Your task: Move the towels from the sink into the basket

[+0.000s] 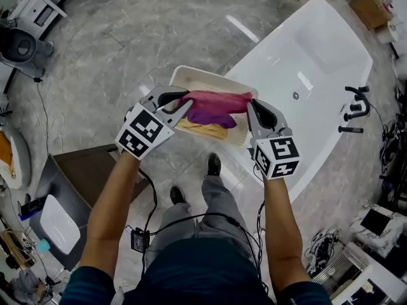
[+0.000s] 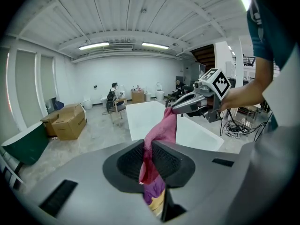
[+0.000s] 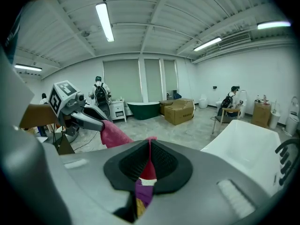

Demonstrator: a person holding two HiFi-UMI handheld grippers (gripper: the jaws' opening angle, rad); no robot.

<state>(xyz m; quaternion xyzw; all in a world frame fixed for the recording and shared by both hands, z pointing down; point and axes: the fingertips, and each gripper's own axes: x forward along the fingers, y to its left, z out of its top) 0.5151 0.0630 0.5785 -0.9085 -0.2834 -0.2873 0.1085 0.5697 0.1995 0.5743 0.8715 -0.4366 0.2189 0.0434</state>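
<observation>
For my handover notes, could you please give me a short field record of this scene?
held item: pink towel, stretched between both claws
left claw: shut on one end
right claw: shut on the other end
below: white basket holding a yellow towel
beside basket: white tub

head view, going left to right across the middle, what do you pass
left gripper → magenta cloth towel held between both grippers → right gripper → white glossy bathtub → black metal tap
</observation>
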